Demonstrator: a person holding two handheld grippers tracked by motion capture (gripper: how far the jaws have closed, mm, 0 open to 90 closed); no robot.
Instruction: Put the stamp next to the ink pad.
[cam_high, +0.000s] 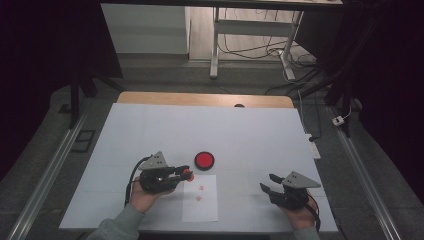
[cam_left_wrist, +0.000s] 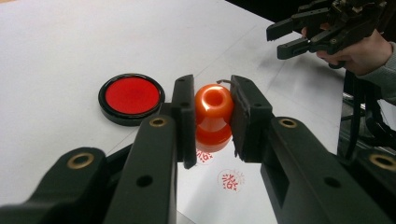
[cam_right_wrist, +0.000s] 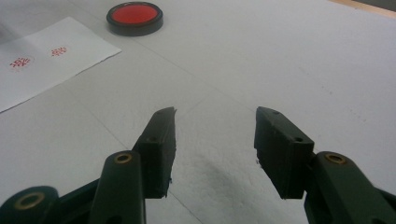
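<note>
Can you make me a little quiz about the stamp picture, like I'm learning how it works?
1. What does the left gripper hold between its fingers?
2. True or false: the right gripper holds the ink pad.
3. How many red stamp marks are on the paper?

Key:
1. The orange stamp.
2. False; it is open, with nothing between its fingers.
3. Two.

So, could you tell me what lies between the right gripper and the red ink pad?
Just bare table cover between the right gripper and the red ink pad, seen in the right gripper view.
</note>
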